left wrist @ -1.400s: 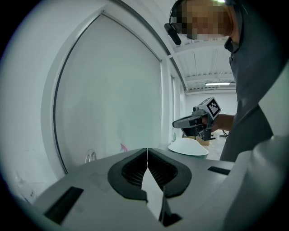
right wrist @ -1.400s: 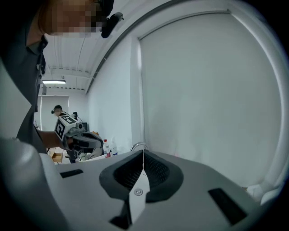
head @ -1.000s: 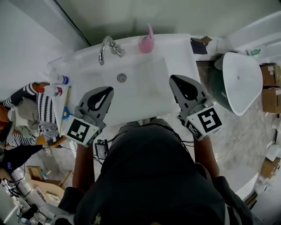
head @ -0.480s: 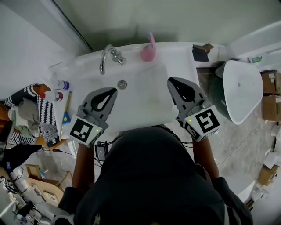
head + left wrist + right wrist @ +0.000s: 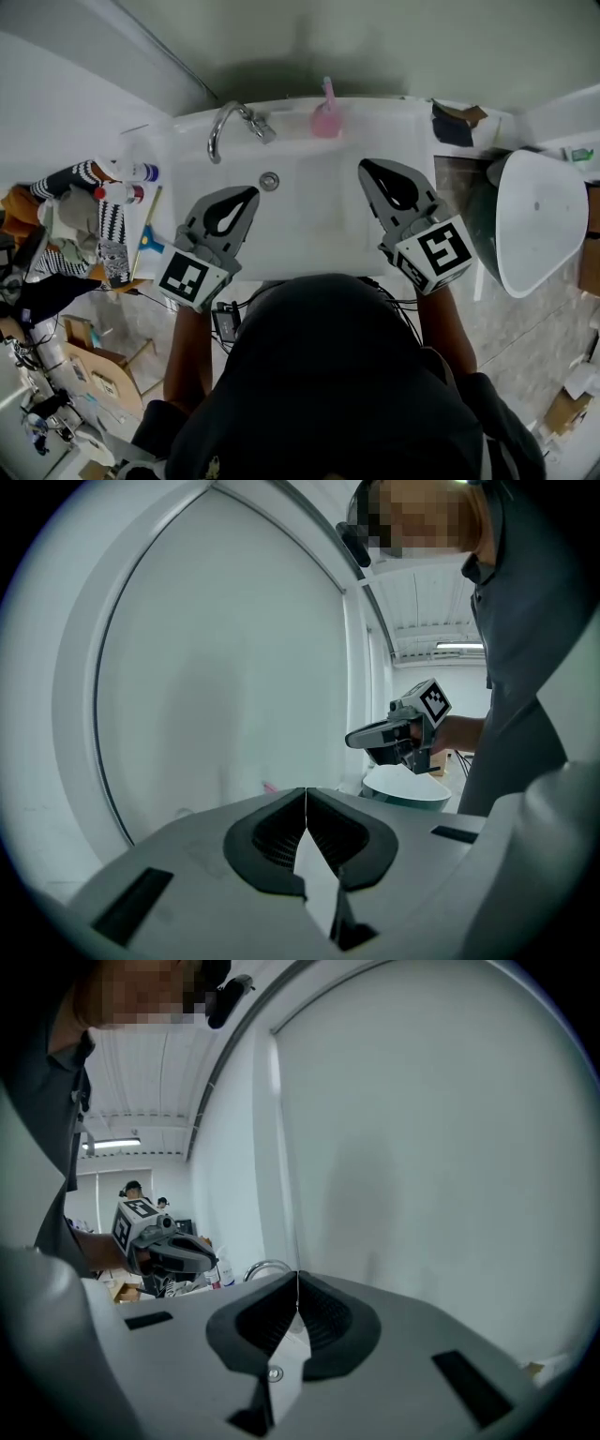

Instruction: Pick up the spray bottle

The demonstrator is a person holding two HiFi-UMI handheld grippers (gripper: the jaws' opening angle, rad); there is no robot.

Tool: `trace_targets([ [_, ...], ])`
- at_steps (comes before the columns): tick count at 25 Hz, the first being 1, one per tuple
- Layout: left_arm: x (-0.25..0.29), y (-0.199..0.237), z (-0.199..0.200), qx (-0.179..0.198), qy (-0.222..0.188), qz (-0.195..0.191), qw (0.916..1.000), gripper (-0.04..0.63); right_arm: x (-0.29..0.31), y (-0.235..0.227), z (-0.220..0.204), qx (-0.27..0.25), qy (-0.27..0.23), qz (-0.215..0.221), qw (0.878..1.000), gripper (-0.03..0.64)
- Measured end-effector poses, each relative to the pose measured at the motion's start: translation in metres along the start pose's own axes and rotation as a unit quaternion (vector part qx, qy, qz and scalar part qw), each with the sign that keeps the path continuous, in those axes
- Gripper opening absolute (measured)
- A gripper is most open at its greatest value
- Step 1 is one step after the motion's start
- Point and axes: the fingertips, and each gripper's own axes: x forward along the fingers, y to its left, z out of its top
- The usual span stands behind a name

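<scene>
Surface: white sink [image 5: 319, 220] set against a grey wall, with a faucet [image 5: 230, 127] at its back rim.
Containers: pink cup [image 5: 325, 122] on the back rim, a pink stick standing in it.
Spray bottle: one of two white bottles on the ledge left of the sink, blue-capped [image 5: 131, 172] or red-capped [image 5: 112, 193]; I cannot tell which.
Left gripper [image 5: 246, 197]: jaws together, empty, over the sink.
Right gripper [image 5: 370, 172]: jaws together, empty, over the sink.

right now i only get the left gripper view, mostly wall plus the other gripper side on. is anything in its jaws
observer: no, the right gripper has its jaws together with nothing between them.
operator: where's the bottle
observer: a pink bottle, likely the sprayer, sits on the sink back rim, right of the faucet.
operator: anything else around
observer: a blue-tipped bottle and a red-tipped bottle sit left of the sink.
</scene>
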Motion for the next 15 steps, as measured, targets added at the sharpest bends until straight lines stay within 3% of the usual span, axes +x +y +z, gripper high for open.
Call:
trace_targets([
  [7, 0.039, -0.011, -0.012, -0.016, 0.011, 0.0, 0.9998, 0.006, 0.004, -0.018, -0.012, 0.005, 0.002, 0.022, 1.0, 0.009],
  [15, 0.098, 0.005, -0.024, -0.02, -0.018, -0.033, 0.9991, 0.006, 0.002, -0.032, -0.027, 0.018, 0.026, -0.01, 0.999, 0.009],
])
